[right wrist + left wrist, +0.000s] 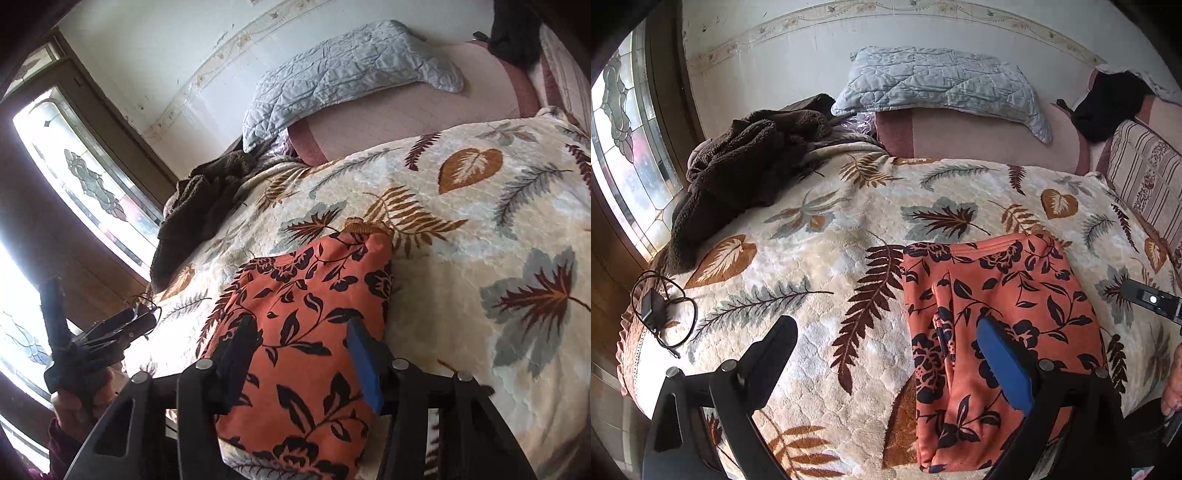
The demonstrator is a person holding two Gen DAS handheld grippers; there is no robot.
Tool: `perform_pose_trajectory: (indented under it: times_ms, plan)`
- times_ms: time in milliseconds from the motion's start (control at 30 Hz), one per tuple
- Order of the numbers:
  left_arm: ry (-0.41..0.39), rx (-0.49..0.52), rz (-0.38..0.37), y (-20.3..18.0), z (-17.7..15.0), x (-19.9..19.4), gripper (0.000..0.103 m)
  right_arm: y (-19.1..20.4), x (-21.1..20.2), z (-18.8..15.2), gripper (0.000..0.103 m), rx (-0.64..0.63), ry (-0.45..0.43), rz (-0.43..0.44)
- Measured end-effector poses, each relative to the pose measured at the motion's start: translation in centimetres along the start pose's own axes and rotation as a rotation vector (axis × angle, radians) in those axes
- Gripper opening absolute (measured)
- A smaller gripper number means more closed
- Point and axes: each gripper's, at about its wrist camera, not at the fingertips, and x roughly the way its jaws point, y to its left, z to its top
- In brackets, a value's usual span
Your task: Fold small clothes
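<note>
While both tools hang over the bed, these are the weak spots:

Garment: the orange flowered cloth [993, 325] lies folded into a long panel on the leaf-print blanket [820, 266], near its front edge, with the brown fleece [746, 162] well apart on the window side.

Left gripper [886, 354]: jaws spread wide, holding nothing; one finger is over bare blanket beside the cloth, the blue-padded one over the cloth itself.

Right gripper [301, 354]: jaws apart at a middling width, holding nothing, both fingers above the cloth's near half.

Risk, blanket grab: the blanket is plush and the cloth thin, so a pinch at the cloth's edge could take pile along with it and drag the whole fold sideways.

Risk, layers slipping: a ridge runs lengthwise near the cloth's blanket-side edge; seizing only the top layer there would likely peel the fold open.

Risk, uneven fold: if one tool catches the cloth later than the other, the next fold would probably come out skewed.

Risk, edge of bed: the cloth's near end sits close to the blanket's front edge, so a pull toward the person might slide it off.

Risk, cable: the black cord [659, 314] lies well away from the cloth, an unlikely snag.
</note>
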Motion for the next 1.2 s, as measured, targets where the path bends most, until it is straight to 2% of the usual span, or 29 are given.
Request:
perform_pose_trajectory:
  times_ms: [100,233,300,333,367,467,533,600,700,767,833,900,967,1033,1067,1100,1133,1200]
  plan:
    - [0.019,0.048,-0.002,-1.7,0.6,1.5,0.098,0.0,4.2,1.9,0.043,0.014,0.042,-0.009]
    - [0.076,0.123,0.074,-3.4,0.0,5.4,0.098,-1.4,10.3,3.5,0.043,0.076,0.131,-0.051]
    - [0.149,0.137,0.134,-3.6,-1.0,8.7,0.098,-2.9,14.1,3.7,0.044,0.106,0.221,-0.082]
    - [0.193,0.132,0.138,-3.4,-1.6,10.1,0.099,-3.6,15.6,3.6,0.044,0.117,0.261,-0.098]
    - [0.195,0.106,0.123,-3.0,-1.9,10.5,0.100,-3.8,15.9,3.7,0.044,0.123,0.261,-0.094]
    - [0.161,0.050,0.068,-1.5,-1.7,8.4,0.099,-3.3,13.7,4.2,0.044,0.134,0.229,-0.068]
    - [0.119,0.017,0.076,-0.7,-2.1,6.5,0.099,-2.9,11.0,3.8,0.044,0.124,0.194,-0.024]
    - [0.096,-0.016,0.040,0.0,-3.2,4.4,0.099,-2.4,8.1,2.6,0.044,0.115,0.189,0.022]
    - [0.092,-0.035,-0.025,0.1,-5.6,2.0,0.099,-1.1,4.6,-0.4,0.046,0.086,0.185,0.048]
    - [0.112,-0.016,-0.056,-0.8,-7.3,1.7,0.099,-0.6,3.5,-2.8,0.046,0.073,0.183,0.057]
    - [0.175,0.013,-0.053,-2.1,-8.8,3.0,0.099,-0.6,3.9,-5.4,0.046,0.071,0.216,0.049]
    - [0.229,-0.016,-0.069,-2.3,-9.5,3.9,0.100,-0.7,4.3,-6.7,0.046,0.064,0.207,0.036]
    - [0.209,-0.032,-0.068,-2.0,-9.4,2.6,0.099,-0.2,3.3,-6.2,0.045,0.077,0.217,0.028]
    - [0.156,-0.014,-0.037,-1.9,-9.0,0.7,0.099,0.4,1.7,-5.8,0.045,0.079,0.207,0.054]
    - [0.127,-0.006,-0.020,-1.8,-8.9,-0.3,0.099,0.6,0.7,-5.6,0.049,0.078,0.179,0.068]
    - [0.103,0.000,-0.008,-1.7,-8.7,-1.2,0.099,0.6,-0.4,-5.5,0.058,0.086,0.149,0.076]
    - [0.083,0.006,0.006,-1.7,-8.5,-2.1,0.099,0.6,-1.3,-5.4,0.063,0.099,0.123,0.084]
    - [0.038,0.017,0.055,-1.8,-8.1,-4.0,0.099,0.6,-2.6,-5.2,0.065,0.115,0.094,0.101]
